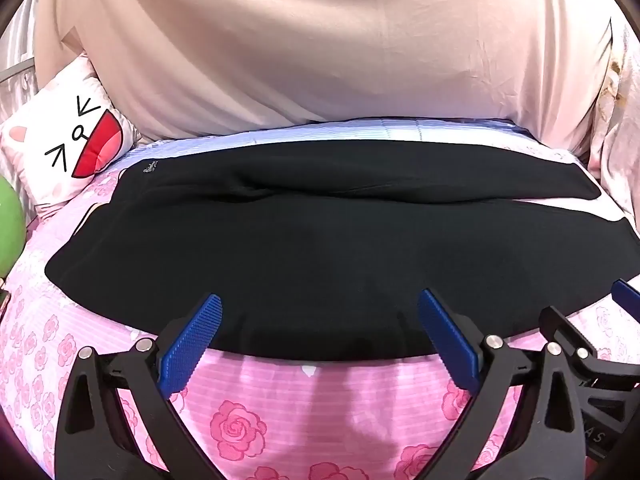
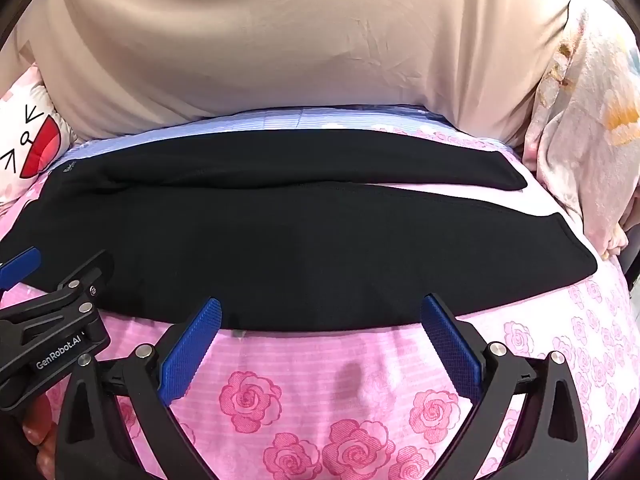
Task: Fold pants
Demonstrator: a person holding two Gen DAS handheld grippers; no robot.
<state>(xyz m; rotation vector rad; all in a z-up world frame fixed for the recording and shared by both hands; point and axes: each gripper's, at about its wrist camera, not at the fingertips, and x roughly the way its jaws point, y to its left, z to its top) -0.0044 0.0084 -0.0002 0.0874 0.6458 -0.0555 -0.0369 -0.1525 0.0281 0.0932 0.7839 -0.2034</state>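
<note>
One pants (image 1: pixel 256 248), two tongs (image 1: pixel 320 320), one cushion (image 1: pixel 60 148).

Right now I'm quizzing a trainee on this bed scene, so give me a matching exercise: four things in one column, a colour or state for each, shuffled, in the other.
Things:
1. pants
2. bedsheet
3. cat-face pillow
4. left gripper

Colour or state:
A. pink with a rose print
B. open, blue fingers spread at the near edge of the cloth
C. black, laid flat, legs side by side
D. white with a red mouth

Pairs: 1-C, 2-A, 3-D, 4-B
</note>
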